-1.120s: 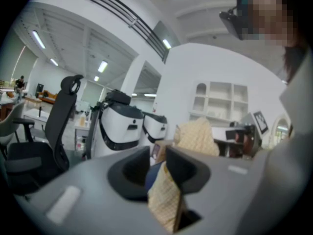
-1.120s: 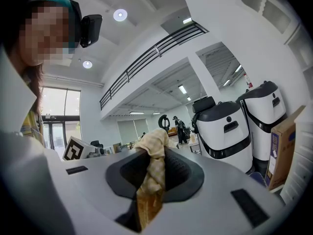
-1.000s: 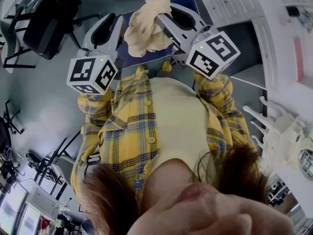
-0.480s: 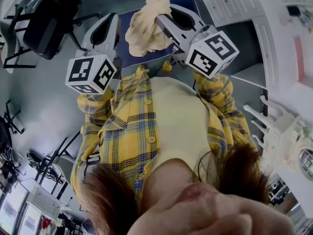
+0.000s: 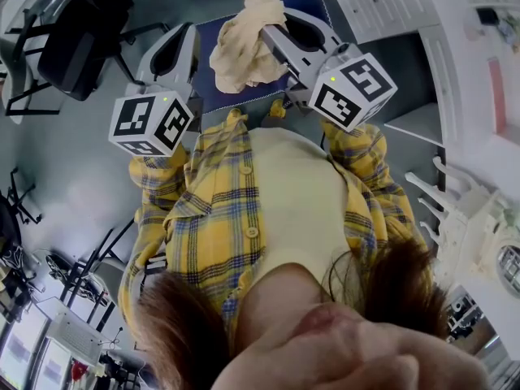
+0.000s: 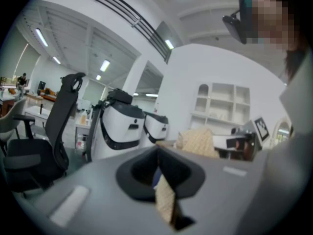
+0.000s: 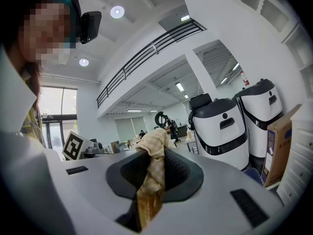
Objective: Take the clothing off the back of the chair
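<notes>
Clothing sits bunched over the blue chair at twelve o'clock in the head view. Its long axis runs roughly one to seven, with the left gripper at its nine o'clock and the right gripper against it at three. Both clench it: the right bites a thick fold, and the left's jaws have just closed on a thin strip at the edge. The right is nearer the bulk, so the lift probably depends on drawing both grippers away from the chair together.
</notes>
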A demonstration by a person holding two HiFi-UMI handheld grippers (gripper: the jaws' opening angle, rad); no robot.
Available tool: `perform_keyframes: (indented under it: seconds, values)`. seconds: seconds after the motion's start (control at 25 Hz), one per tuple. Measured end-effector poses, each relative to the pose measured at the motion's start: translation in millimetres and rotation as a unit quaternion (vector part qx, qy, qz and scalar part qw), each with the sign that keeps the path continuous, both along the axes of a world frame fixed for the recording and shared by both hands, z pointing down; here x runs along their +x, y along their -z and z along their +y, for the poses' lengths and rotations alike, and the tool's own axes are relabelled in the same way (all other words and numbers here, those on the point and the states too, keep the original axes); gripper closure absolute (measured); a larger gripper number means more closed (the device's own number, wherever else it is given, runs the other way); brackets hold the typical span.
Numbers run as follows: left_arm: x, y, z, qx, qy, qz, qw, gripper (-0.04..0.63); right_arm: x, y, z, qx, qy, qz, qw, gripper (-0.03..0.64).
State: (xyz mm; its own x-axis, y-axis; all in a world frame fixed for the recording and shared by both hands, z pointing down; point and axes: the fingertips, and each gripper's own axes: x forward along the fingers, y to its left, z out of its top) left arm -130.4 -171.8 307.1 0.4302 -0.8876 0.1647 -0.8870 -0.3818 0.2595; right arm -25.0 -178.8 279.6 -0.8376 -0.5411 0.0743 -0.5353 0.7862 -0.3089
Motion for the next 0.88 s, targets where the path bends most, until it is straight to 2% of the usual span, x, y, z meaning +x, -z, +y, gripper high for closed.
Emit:
perform_keyframes:
  seconds: [0.52,0.88]
  values:
    - [0.7,-7.5,-0.3,-0.013,-0.007,-0.002,0.9999,0.589,1.4,-0.2,-0.3,0.0,-0.006,0.006,1.0,0.555]
    - [12.8,-12.8,4.0,-0.034,-0.048,0.02,0.9981,0.591,2.8,-5.0,0.5,-0.002,-0.007,0.011,1.0,0.554]
